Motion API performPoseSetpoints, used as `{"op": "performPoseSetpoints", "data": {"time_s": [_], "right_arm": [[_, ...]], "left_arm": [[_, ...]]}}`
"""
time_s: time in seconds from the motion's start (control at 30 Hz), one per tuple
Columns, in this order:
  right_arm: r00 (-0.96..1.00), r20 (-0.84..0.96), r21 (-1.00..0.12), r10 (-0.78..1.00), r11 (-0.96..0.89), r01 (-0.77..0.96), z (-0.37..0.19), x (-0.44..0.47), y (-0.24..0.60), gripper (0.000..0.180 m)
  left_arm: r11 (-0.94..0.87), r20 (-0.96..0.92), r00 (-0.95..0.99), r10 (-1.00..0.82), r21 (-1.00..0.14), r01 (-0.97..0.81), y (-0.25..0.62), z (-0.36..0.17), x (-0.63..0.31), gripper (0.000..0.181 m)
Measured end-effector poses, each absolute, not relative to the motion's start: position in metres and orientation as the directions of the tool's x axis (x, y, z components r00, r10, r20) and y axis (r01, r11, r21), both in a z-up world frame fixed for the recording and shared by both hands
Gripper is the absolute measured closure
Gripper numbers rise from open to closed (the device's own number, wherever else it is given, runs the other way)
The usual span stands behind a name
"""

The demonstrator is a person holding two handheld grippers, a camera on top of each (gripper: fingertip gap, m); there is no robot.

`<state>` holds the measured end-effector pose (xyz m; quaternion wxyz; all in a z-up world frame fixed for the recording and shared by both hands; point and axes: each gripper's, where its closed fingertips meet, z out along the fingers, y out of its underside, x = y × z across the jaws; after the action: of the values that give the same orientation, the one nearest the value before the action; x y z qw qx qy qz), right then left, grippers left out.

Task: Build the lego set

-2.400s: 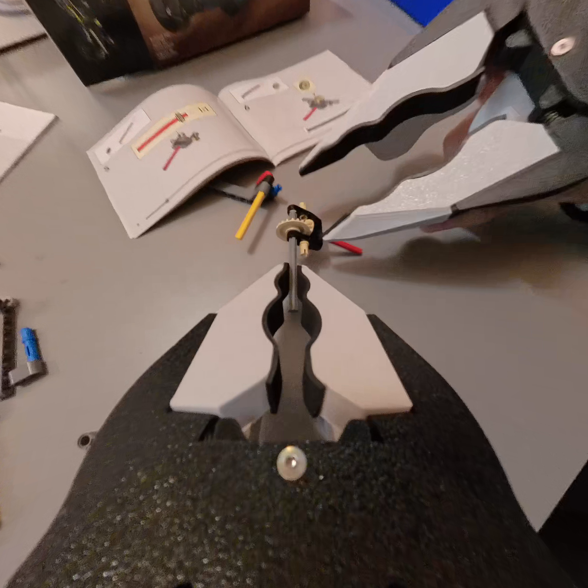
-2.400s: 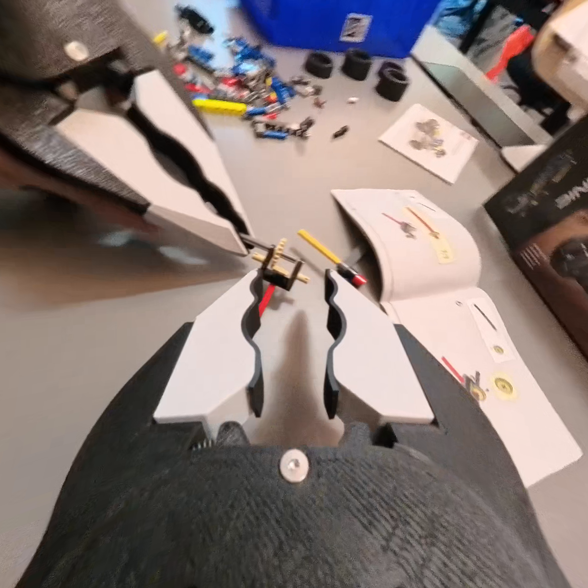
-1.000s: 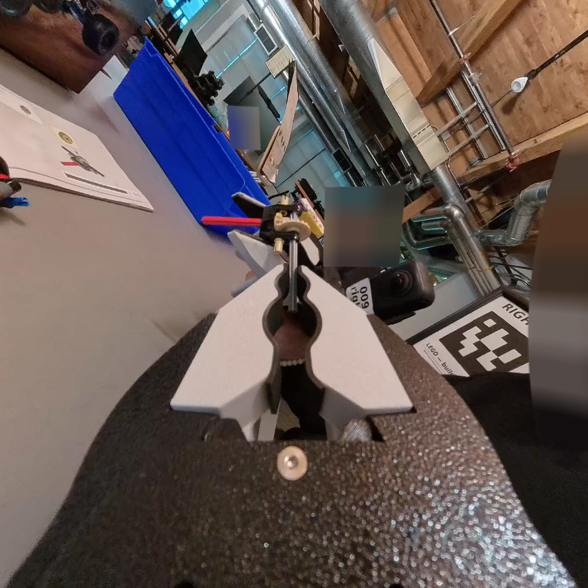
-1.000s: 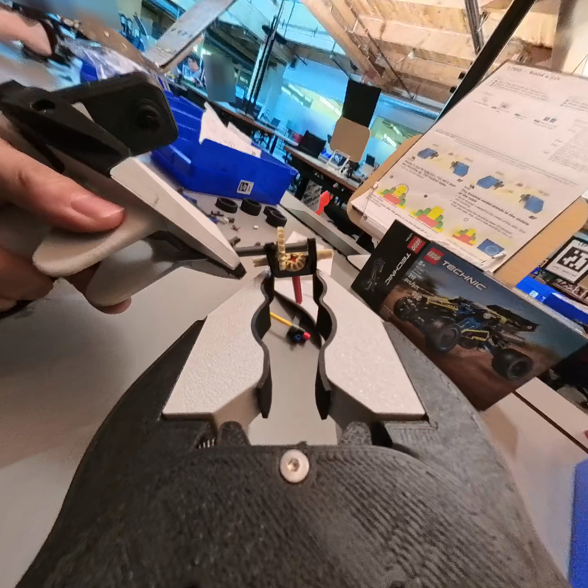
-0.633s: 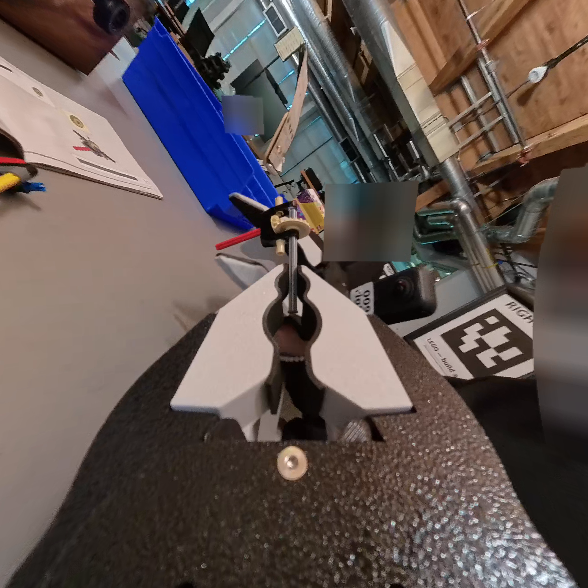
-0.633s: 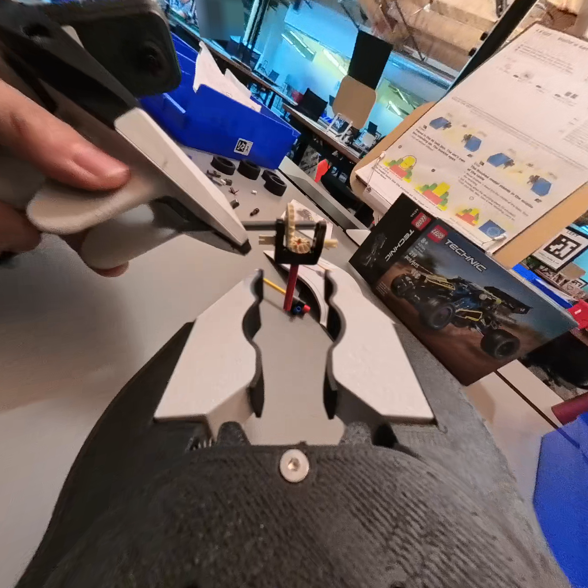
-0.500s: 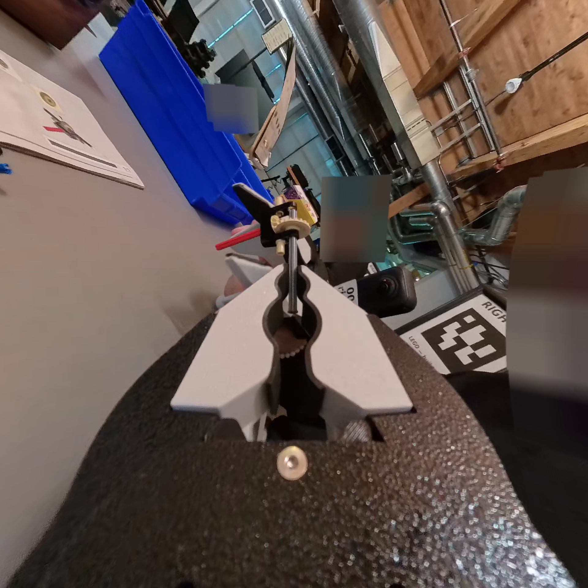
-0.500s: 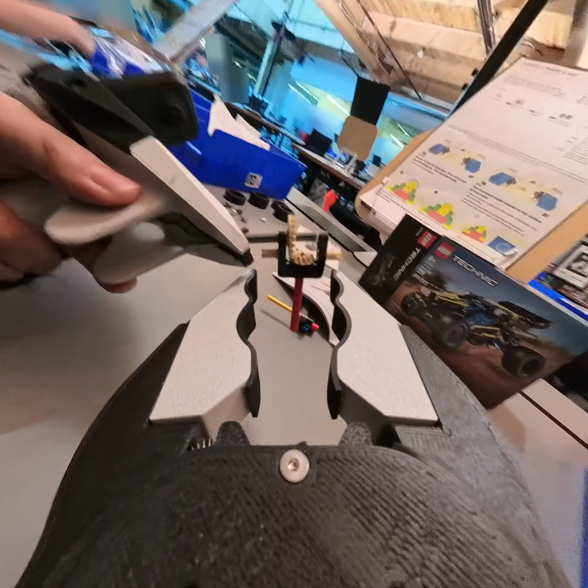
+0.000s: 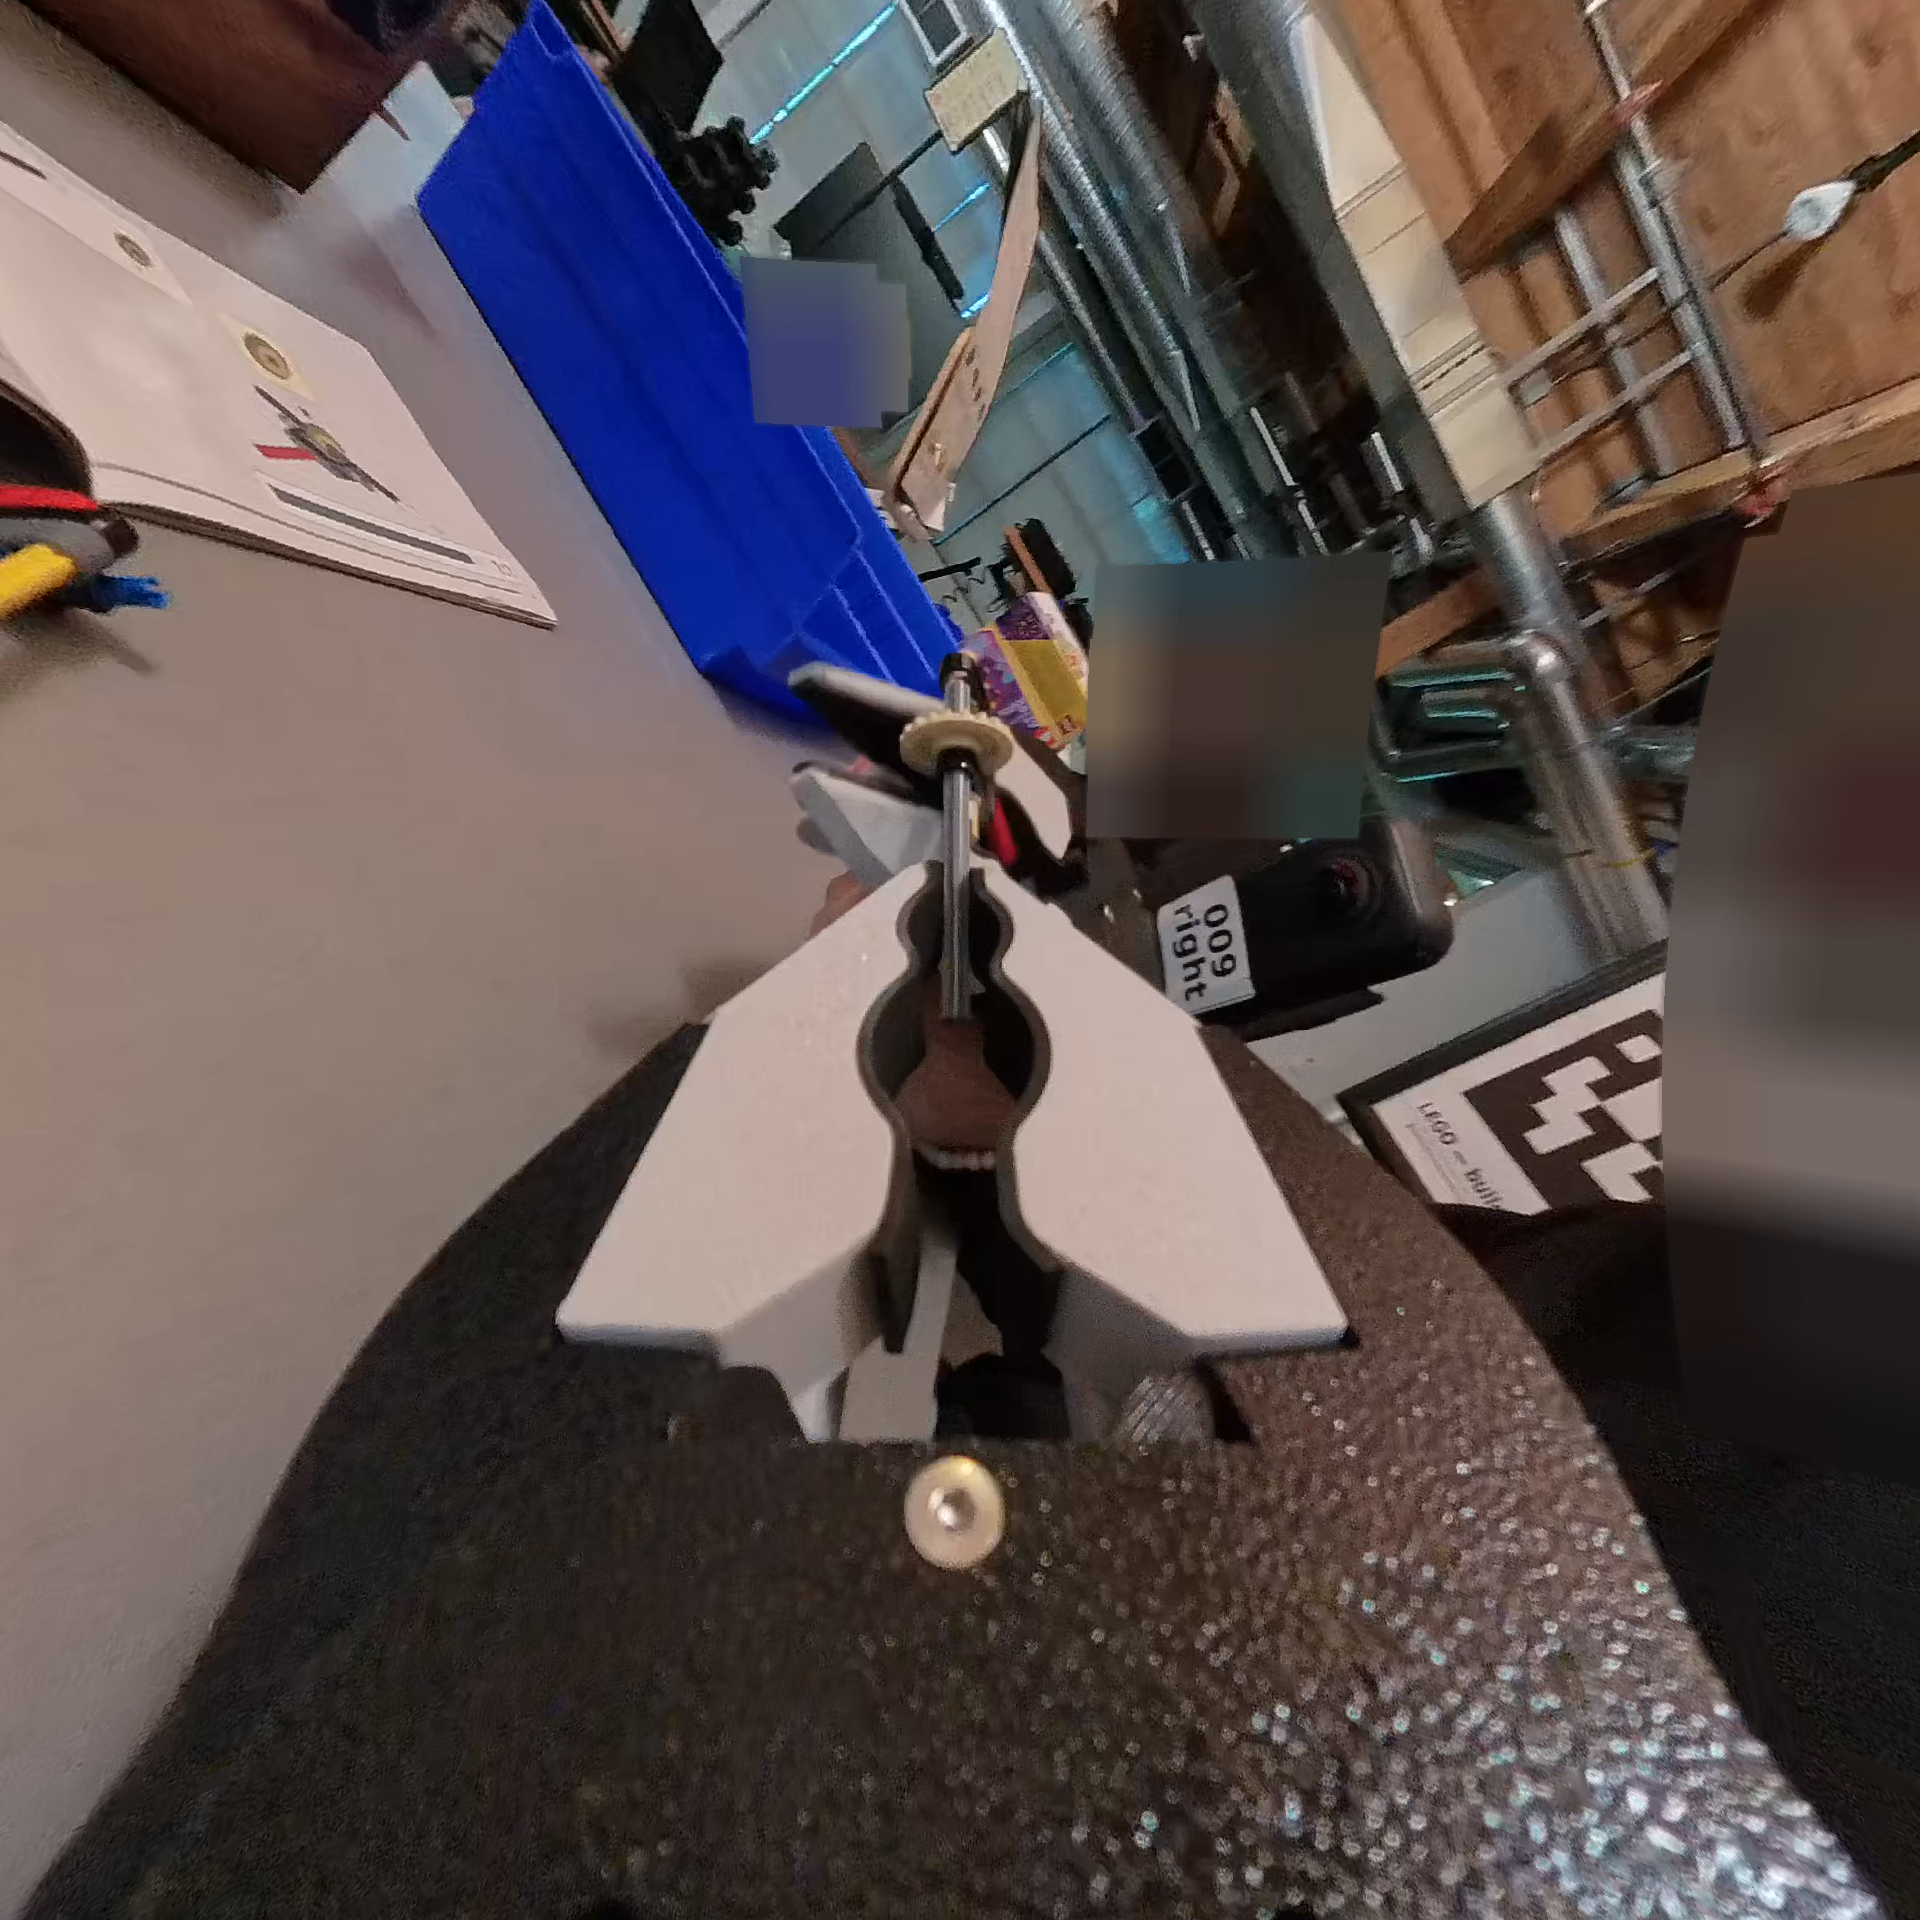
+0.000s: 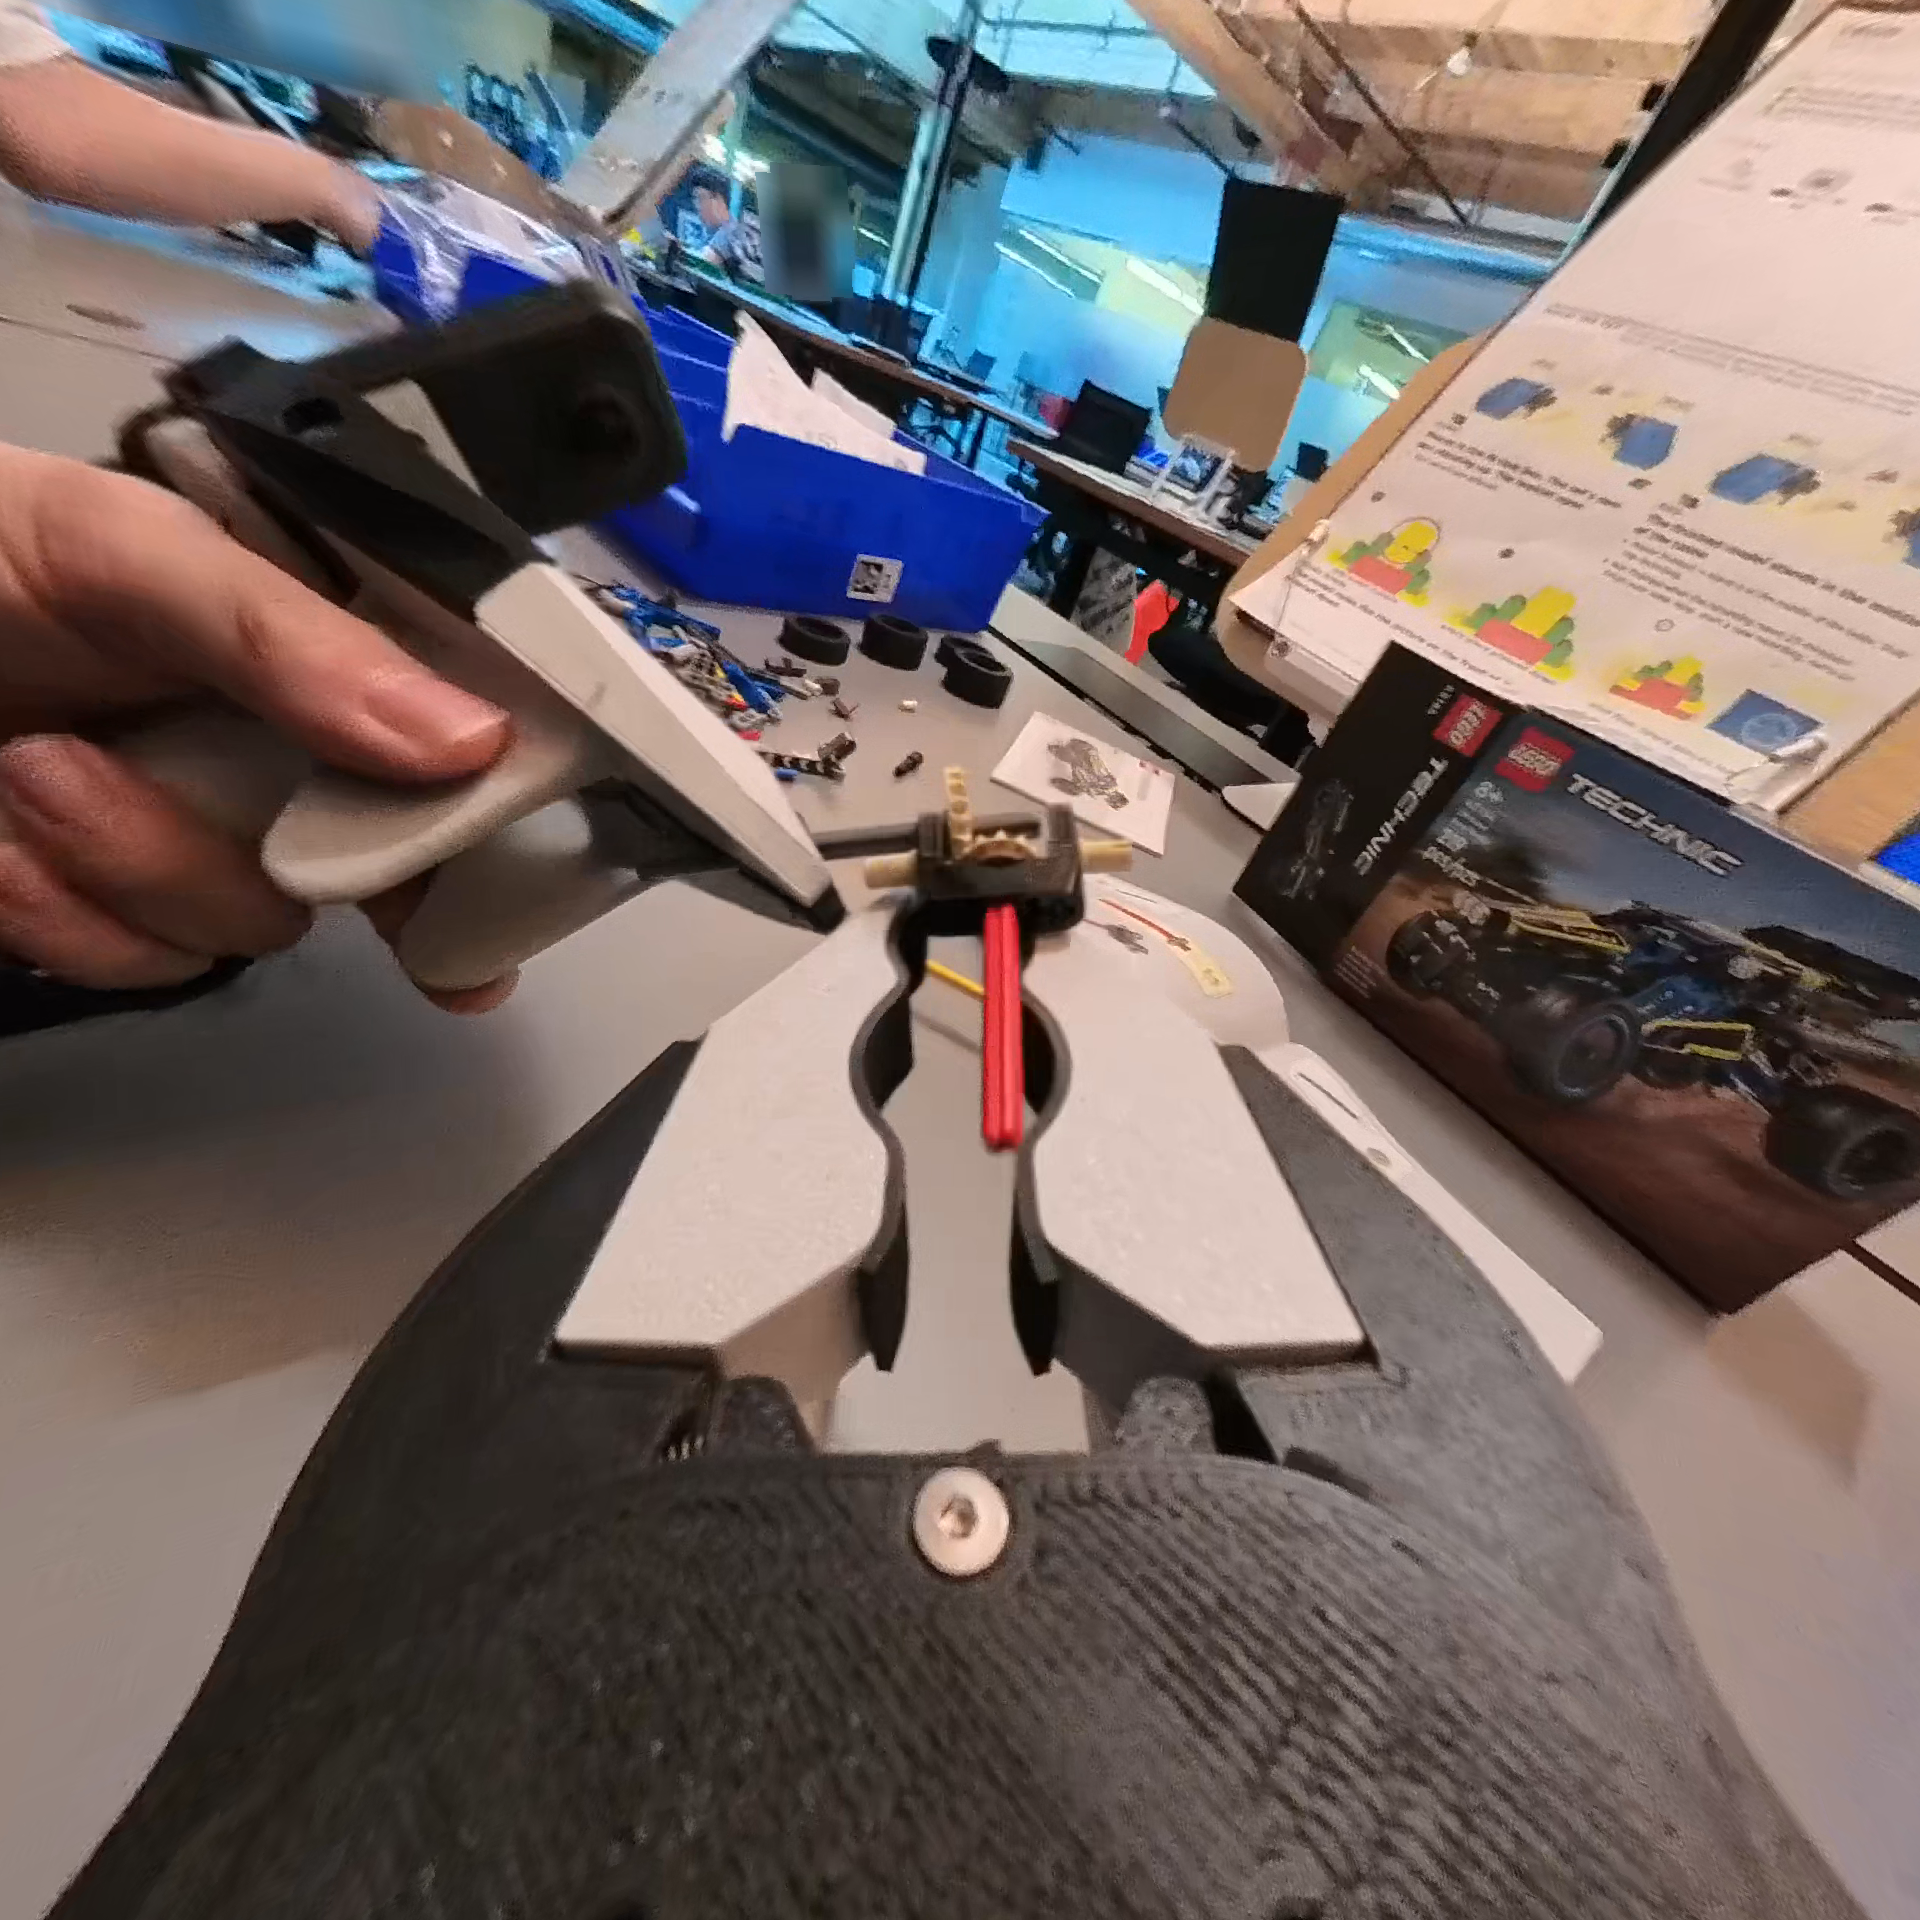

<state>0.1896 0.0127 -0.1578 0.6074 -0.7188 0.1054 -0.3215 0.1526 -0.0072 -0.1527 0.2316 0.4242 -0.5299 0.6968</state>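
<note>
A small assembly is held in the air between both grippers: a black frame (image 10: 997, 868) with a tan gear (image 9: 943, 740), a thin grey axle (image 9: 954, 935) and a red axle (image 10: 1003, 1029). My left gripper (image 9: 954, 883) is shut on the grey axle, with the gear just beyond its tips. It shows in the right wrist view (image 10: 821, 904), held by a hand (image 10: 208, 675). My right gripper (image 10: 987, 925) is closed with its tips against the sides of the black frame. The red axle runs back between its fingers.
On the grey table (image 10: 260, 1143) lie an open instruction booklet (image 9: 260, 436), a pile of loose parts (image 10: 707, 655), three black tyres (image 10: 894, 639) and a leaflet (image 10: 1081, 774). A blue bin (image 10: 831, 520) stands behind, the set's box (image 10: 1610, 935) at right, and a yellow-tipped piece (image 9: 31, 577) at left. Both grippers' tips are close together, under 4 cm apart. My right gripper's tips are some 11 cm from the yellow-tipped piece (image 9: 31, 577).
The assembly was lifted off the table. The right gripper opened around the frame, then moved in and closed on it. The red axle swung to point back between its fingers.
</note>
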Motion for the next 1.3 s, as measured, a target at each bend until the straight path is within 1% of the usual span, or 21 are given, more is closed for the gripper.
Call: {"op": "performPoseSetpoints", "data": {"time_s": [0.03, 0.07, 0.17, 0.2, 0.4, 0.53, 0.6, 0.67, 0.83, 0.97, 1.1, 1.23, 1.3], "right_arm": [[0.753, 0.336, -0.94, -0.566, -0.251, 0.231, -0.158, 0.194, 0.01, 0.158], [0.744, 0.342, -0.938, -0.574, -0.261, 0.229, -0.159, 0.196, 0.008, 0.15], [0.735, 0.357, -0.931, -0.577, -0.286, 0.228, -0.162, 0.2, 0.005, 0.14], [0.739, 0.354, -0.931, -0.573, -0.287, 0.224, -0.162, 0.201, 0.005, 0.139], [0.756, 0.356, -0.932, -0.55, -0.267, 0.245, -0.16, 0.201, 0.009, 0.144], [0.739, 0.331, -0.943, -0.586, -0.221, 0.247, -0.153, 0.207, 0.006, 0.15], [0.732, 0.328, -0.945, -0.597, -0.21, 0.252, -0.15, 0.212, 0.006, 0.148], [0.746, 0.323, -0.946, -0.583, -0.208, 0.248, -0.15, 0.213, 0.009, 0.155], [0.735, 0.38, -0.92, -0.561, -0.313, 0.237, -0.158, 0.222, 0.011, 0.155], [0.657, 0.463, -0.881, -0.594, -0.386, 0.273, -0.162, 0.231, 0.0, 0.155], [0.677, 0.426, -0.894, -0.6, -0.391, 0.217, -0.169, 0.236, -0.007, 0.155], [0.668, 0.437, -0.877, -0.602, -0.451, 0.167, -0.179, 0.24, -0.01, 0.155], [0.67, 0.439, -0.87, -0.599, -0.47, 0.15, -0.184, 0.241, -0.01, 0.155]], "left_arm": [[-0.331, 0.828, -0.54, -0.151, -0.557, -0.762, -0.007, -0.153, 0.154, 0.179], [-0.325, 0.816, -0.551, -0.178, -0.577, -0.749, -0.006, -0.154, 0.155, 0.179], [-0.282, 0.767, -0.586, -0.26, -0.641, -0.714, -0.007, -0.157, 0.157, 0.179], [-0.26, 0.752, -0.6, -0.275, -0.659, -0.706, -0.008, -0.157, 0.156, 0.179], [-0.198, 0.707, -0.642, -0.295, -0.703, -0.683, -0.011, -0.151, 0.158, 0.178], [-0.184, 0.713, -0.644, -0.276, -0.697, -0.693, -0.012, -0.149, 0.162, 0.179], [-0.188, 0.727, -0.639, -0.253, -0.685, -0.704, -0.012, -0.147, 0.163, 0.179], [-0.202, 0.739, -0.631, -0.236, -0.672, -0.712, -0.01, -0.144, 0.166, 0.179], [-0.181, 0.704, -0.642, -0.304, -0.705, -0.686, -0.005, -0.151, 0.176, 0.179], [-0.152, 0.67, -0.658, -0.344, -0.731, -0.666, -0.013, -0.158, 0.183, 0.179], [-0.139, 0.641, -0.672, -0.372, -0.754, -0.642, -0.019, -0.162, 0.19, 0.179], [-0.079, 0.531, -0.703, -0.473, -0.82, -0.567, -0.016, -0.172, 0.197, 0.179], [-0.042, 0.455, -0.713, -0.534, -0.856, -0.515, -0.013, -0.175, 0.201, 0.174]]}}
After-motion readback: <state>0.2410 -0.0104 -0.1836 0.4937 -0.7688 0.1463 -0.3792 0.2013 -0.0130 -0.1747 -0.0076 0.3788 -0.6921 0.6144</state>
